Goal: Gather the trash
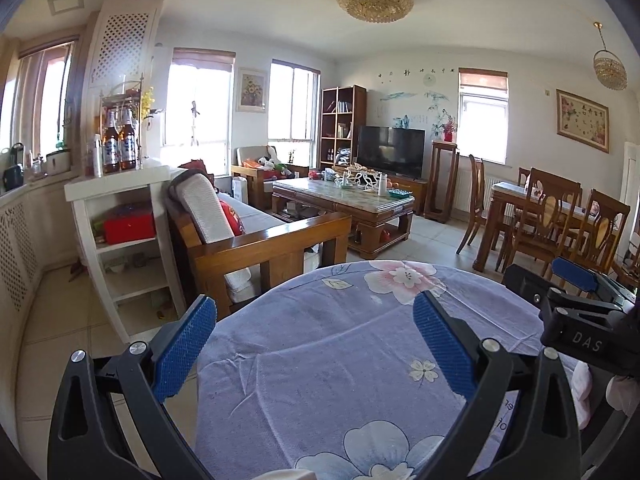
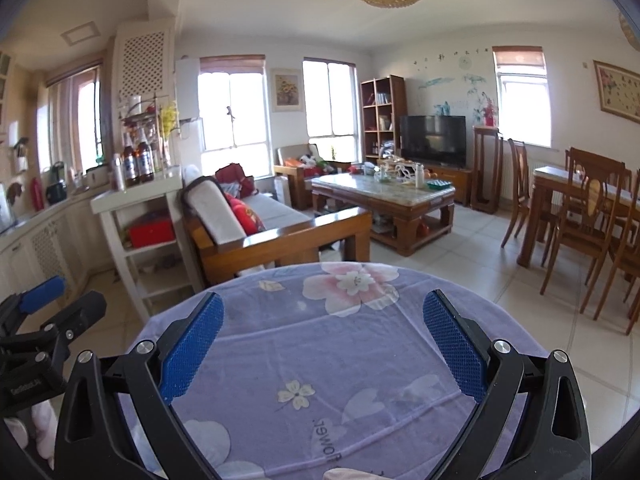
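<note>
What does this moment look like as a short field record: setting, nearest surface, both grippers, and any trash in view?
setting: living and dining room, tiled floor
nearest surface: round table under a lilac floral cloth
left gripper: open, empty, above the cloth
right gripper: open, empty, above the cloth
trash: none identifiable on the cloth
farther back: wooden sofa, cluttered coffee table, TV, dining table with chairs
white shelf: two bottles on top, red box inside
</note>
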`<control>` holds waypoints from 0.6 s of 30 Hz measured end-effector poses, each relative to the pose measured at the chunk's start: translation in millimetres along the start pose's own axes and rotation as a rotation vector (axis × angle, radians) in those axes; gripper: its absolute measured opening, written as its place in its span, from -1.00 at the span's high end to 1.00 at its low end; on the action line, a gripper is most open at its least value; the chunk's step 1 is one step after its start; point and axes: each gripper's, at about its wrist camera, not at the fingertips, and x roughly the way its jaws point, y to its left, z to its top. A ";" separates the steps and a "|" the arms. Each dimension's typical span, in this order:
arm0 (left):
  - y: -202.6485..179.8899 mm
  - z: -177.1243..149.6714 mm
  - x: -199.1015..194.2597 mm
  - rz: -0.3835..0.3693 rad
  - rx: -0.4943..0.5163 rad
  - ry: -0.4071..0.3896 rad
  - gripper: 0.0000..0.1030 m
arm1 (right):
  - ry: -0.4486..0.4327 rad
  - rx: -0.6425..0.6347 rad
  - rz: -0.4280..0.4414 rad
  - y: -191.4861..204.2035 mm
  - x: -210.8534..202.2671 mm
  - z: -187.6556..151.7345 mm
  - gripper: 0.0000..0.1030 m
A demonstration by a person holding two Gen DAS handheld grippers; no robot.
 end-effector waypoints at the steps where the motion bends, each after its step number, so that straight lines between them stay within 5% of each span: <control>1: 0.7 -1.6 0.3 0.000 -0.002 0.002 -0.90 | 0.002 0.001 -0.003 0.5 0.9 -0.1 -0.90; 18: -2.2 -2.9 -0.2 0.001 0.001 0.014 -0.90 | 0.019 0.015 0.002 -8.9 -3.3 -9.8 -0.90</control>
